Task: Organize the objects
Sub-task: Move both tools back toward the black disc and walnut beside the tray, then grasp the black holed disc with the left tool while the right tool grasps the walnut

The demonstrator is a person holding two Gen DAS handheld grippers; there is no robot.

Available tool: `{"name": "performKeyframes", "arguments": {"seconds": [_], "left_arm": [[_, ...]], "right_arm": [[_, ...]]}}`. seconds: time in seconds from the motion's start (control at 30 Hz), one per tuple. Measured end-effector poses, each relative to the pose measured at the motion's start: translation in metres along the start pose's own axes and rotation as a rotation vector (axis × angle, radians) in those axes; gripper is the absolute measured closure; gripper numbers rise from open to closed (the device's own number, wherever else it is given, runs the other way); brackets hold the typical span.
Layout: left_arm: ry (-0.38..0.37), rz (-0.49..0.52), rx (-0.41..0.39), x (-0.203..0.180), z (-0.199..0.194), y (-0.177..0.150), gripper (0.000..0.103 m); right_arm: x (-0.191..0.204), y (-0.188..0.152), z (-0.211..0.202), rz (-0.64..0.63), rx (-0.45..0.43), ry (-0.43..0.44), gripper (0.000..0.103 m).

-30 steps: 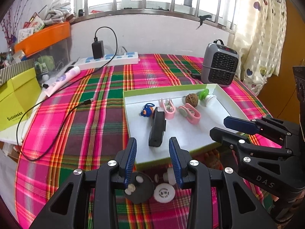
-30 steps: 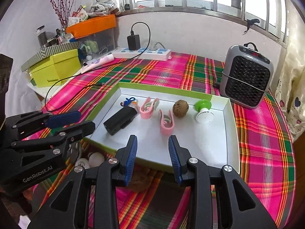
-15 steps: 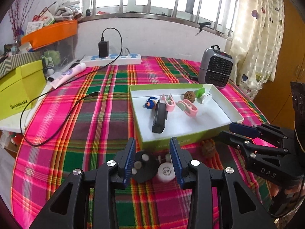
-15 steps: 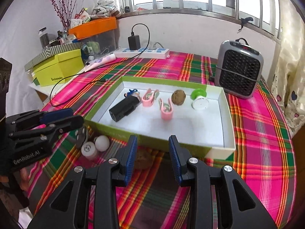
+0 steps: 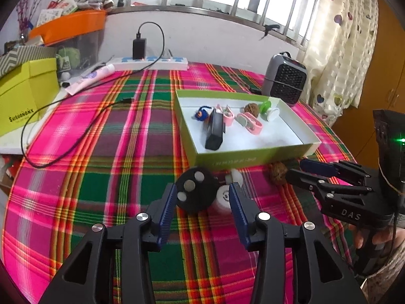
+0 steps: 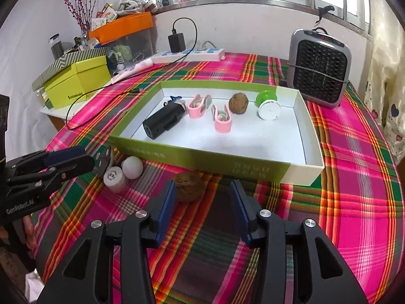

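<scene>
A walnut (image 6: 189, 187) lies on the plaid worktop (image 6: 354, 177) just in front of the near wall of the green-and-white tray (image 6: 227, 158). It sits just beyond the right hand-held gripper (image 6: 202, 202) and toward that gripper's left finger, so this hand is the nearer one. It is brown, wrinkled and roundish, with no clear long axis, so the angle of approach should matter little. The right jaws are apart and opening, with nothing pressed between them; the nut looks not yet fully inside the gap.

To the walnut's left, a black disc with three round silver spots (image 5: 196, 189) leans tilted, with a small white jar (image 5: 222, 198) and a white ball (image 5: 236, 176) beside it. The left hand-held gripper (image 5: 202, 204) faces this cluster, its jaws also apart and opening; the disc and jar lie just past the tips, ungripped.

The tray already holds a black block (image 6: 163, 122), two pink clips (image 6: 222, 120), another walnut (image 6: 238, 103) and a green-and-white piece (image 6: 268, 106).
</scene>
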State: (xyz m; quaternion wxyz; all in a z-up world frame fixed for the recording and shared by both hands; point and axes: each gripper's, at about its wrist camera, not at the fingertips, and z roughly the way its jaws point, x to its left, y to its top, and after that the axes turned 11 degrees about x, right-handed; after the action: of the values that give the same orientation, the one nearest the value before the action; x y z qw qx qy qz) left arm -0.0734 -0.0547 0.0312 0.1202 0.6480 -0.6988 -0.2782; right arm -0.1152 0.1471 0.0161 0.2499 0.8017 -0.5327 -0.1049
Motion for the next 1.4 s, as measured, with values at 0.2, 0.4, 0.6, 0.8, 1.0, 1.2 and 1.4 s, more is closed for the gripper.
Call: {"name": "performKeyframes", "arguments": {"seconds": [0.2, 0.4, 0.6, 0.8, 1.0, 1.2, 1.4], "left_arm": [[0.003, -0.014, 0.003, 0.003, 0.004, 0.001, 0.062], [0.014, -0.026, 0.019, 0.008, 0.011, 0.005, 0.062], [0.009, -0.020, 0.030, 0.007, 0.017, 0.008, 0.062], [0.009, -0.023, 0.044, 0.008, 0.022, 0.011, 0.062], [0.009, -0.044, 0.059, 0.012, 0.027, 0.015, 0.062], [0.009, -0.041, 0.075, 0.013, 0.032, 0.015, 0.061], [0.005, -0.040, 0.074, 0.014, 0.033, 0.016, 0.061]], "right_arm": [[0.001, 0.001, 0.005, -0.003, 0.008, 0.001, 0.058], [0.004, 0.002, 0.008, -0.014, 0.012, 0.004, 0.058], [0.006, 0.003, 0.009, -0.019, 0.014, 0.004, 0.058], [0.011, 0.006, 0.013, -0.033, 0.023, 0.007, 0.058], [0.014, 0.008, 0.018, -0.046, 0.030, 0.008, 0.058], [0.013, 0.010, 0.019, -0.046, 0.036, 0.003, 0.058], [0.014, 0.011, 0.022, -0.048, 0.046, -0.012, 0.058]]}}
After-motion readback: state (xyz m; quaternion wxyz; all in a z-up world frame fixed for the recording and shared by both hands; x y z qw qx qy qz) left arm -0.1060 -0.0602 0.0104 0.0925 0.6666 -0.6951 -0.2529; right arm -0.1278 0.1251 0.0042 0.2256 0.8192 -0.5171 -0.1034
